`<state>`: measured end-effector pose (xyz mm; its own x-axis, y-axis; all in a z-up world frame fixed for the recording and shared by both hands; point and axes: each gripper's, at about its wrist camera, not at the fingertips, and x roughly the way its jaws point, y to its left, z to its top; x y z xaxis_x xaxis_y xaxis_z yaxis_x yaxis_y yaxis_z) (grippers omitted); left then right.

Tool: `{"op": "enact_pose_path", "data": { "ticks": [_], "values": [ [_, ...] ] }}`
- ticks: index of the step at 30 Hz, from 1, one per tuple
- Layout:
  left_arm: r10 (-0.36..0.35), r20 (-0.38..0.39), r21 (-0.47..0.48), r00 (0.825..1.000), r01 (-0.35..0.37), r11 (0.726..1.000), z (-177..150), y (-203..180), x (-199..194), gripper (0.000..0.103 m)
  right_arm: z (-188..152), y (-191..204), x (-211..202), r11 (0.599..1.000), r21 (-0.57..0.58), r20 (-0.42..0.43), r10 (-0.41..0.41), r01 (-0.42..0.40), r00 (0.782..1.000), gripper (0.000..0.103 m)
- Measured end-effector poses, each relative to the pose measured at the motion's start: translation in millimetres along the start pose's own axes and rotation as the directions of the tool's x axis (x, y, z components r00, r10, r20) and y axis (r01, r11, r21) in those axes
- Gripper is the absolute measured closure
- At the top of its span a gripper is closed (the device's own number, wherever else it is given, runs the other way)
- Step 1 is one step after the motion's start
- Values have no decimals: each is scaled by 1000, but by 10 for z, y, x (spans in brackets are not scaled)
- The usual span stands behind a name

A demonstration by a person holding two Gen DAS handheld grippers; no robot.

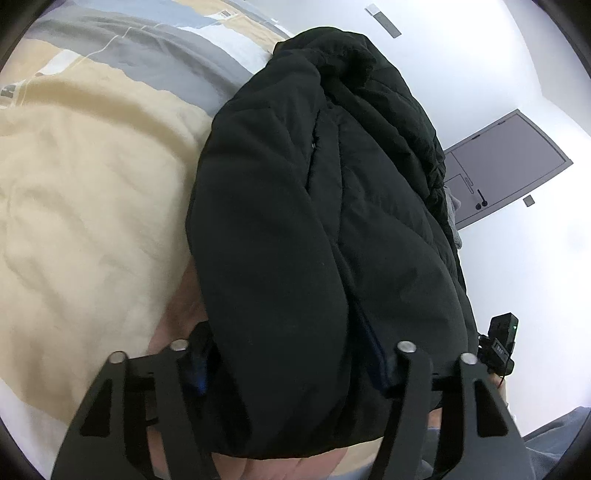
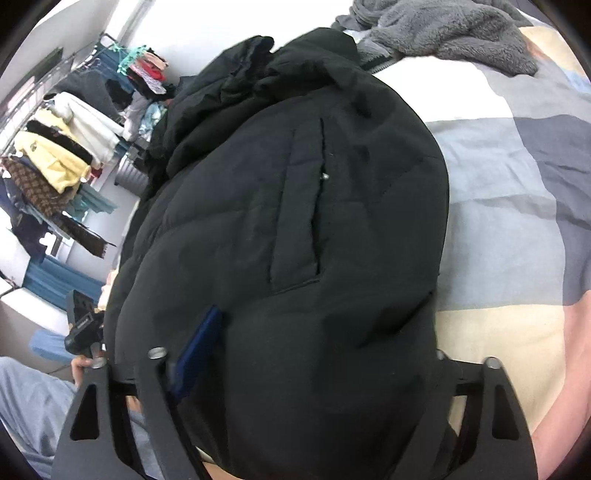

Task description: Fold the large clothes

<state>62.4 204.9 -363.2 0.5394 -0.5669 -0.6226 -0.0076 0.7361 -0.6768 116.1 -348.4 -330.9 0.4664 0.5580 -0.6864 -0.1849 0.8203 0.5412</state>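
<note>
both grippers straddle the same bulky black puffer jacket (image 1: 325,236), which sits bunched into a thick bundle on the bed's patchwork quilt (image 1: 85,177). judged step: mid-fold, with the bundle gripped at its near end by both tools, either being lifted over or being set down as a folded stack. left gripper (image 1: 295,373) has its fingers spread wide with a fat roll of jacket filling the gap; left blue pad (image 1: 199,373) shows against the fabric, right one mostly buried. right gripper (image 2: 299,365) is equally wide around the jacket's near edge, with one blue pad (image 2: 195,354) pressed into the left side and the other finger hidden under cloth. whether either pair actually clamps or just cradles the roll, cannot tell: the padding hides the contact. pose: both tools are angled forward and slightly up along the jacket's length, side by side, each visible at the other's frame edge, so the hands are close together at the near end. a grey fleece garment (image 2: 450,29) lies far right on the quilt, and a clothes rack (image 2: 62,147) stands far left. next move likely calls for keeping both ends level, laying the bundle flat on the quilt and pressing the air out, since puffy fill will spring back open.
</note>
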Motion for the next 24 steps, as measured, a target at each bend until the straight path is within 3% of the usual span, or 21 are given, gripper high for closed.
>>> {"op": "enact_pose_path", "data": {
  "ticks": [1, 3, 6, 11, 17, 24],
  "values": [
    [1, 4, 0, 1000, -1, 1000, 2, -8, -3, 52, -7, 18, 4, 1000, -5, 4, 8, -8, 1000, 39],
    [-5, 12, -4, 1000, 5, 1000, 9, -41, 2, 67, -11, 65, 13, 1000, -23, 4, 11, -11, 1000, 65],
    [2, 23, 12, 1000, -2, 1000, 36, -137, 7, 80, 19, 173, -28, 999, -51, 24, -3, 4, 1000, 87],
    [-8, 67, 23, 998, 7, 1000, 97, -272, -163, 91, 114, 373, -215, 992, -122, 68, -21, 29, 997, 94],
    [-98, 151, -7, 984, 100, 995, 252, -380, -556, 95, 339, 685, -588, 985, -170, 147, 13, 12, 989, 96],
    [-120, 219, 30, 968, 116, 993, 558, -675, -978, 96, 698, 1026, -1011, 978, -210, 223, 50, -2, 973, 97]
  ]
}}
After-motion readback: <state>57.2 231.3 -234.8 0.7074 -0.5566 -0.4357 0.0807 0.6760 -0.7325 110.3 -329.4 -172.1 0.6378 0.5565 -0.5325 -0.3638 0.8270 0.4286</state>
